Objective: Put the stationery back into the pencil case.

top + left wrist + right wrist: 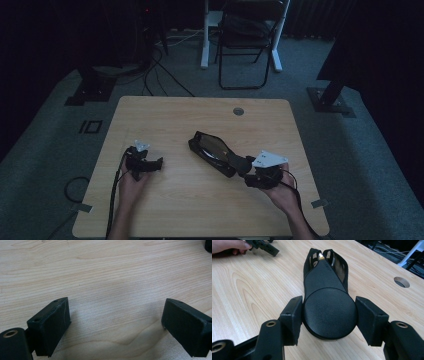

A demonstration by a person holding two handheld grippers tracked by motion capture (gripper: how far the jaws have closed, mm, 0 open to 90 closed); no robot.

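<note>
A black flat shoe [214,149] lies slantwise in the middle of the wooden table [165,115], toe toward the far left. Its round heel [329,310] sits between the jaws of my right gripper [329,315], and both pads touch its sides. In the high view the right gripper [245,167] is at the shoe's near right end, held by a hand. My left gripper [158,164] rests low over bare wood at the left, pointing right. Its jaws stand wide apart with nothing between them [115,322]. The left gripper [263,246] also appears far off past the shoe.
A round cable hole [238,111] is in the table's far edge region. A folding chair [247,35] and cables [165,65] are on the carpet beyond the table. Bare wood lies between the left gripper and the shoe.
</note>
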